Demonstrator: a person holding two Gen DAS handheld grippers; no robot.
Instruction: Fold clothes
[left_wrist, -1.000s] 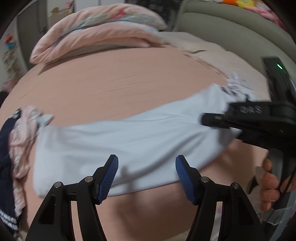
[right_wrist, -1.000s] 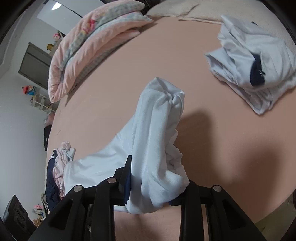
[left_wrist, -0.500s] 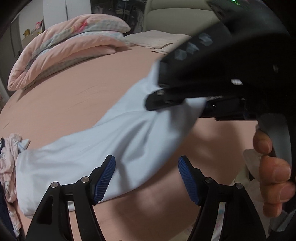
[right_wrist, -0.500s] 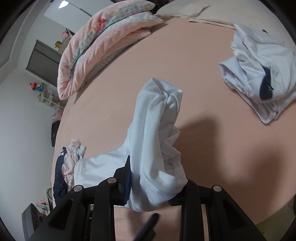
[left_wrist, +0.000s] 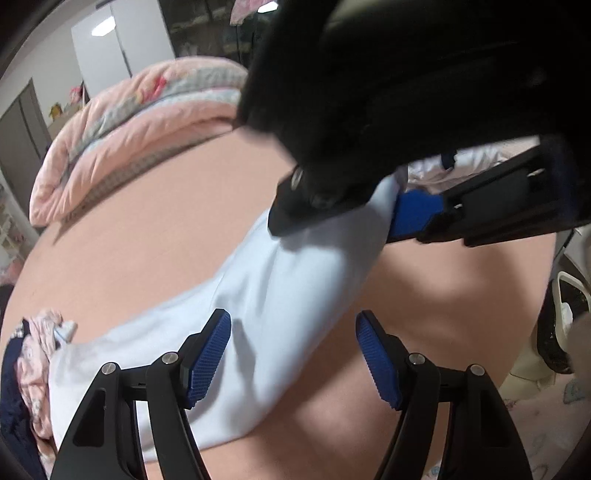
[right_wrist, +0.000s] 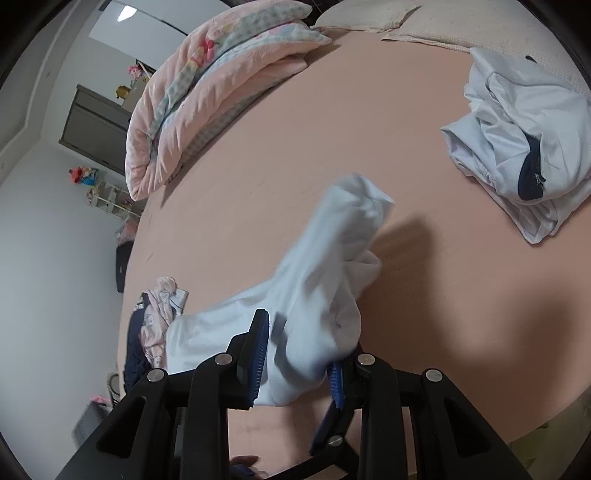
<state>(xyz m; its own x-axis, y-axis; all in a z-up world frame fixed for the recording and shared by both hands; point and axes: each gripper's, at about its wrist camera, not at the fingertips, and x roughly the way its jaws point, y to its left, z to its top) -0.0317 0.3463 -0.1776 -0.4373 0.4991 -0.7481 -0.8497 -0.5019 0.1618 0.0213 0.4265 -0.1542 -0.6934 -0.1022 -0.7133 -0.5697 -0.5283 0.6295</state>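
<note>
Left gripper (left_wrist: 293, 354), jaws lately widened and empty, now nearer the pale blue garment (left_wrist: 280, 295) trailing across the pink bed (left_wrist: 147, 229), its bunched end pinched aloft by right gripper (right_wrist: 299, 354); second grasp likely next.

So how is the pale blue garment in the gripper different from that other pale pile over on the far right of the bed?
The pale blue garment is lifted at one end, pinched in the right gripper, and trails in a long strip across the bed. The pale pile lies untouched and bunched in a heap. The garment looks plain; the pile shows a dark navy patch. Both are light-coloured, unfolded, and on the same pink sheet.
</note>
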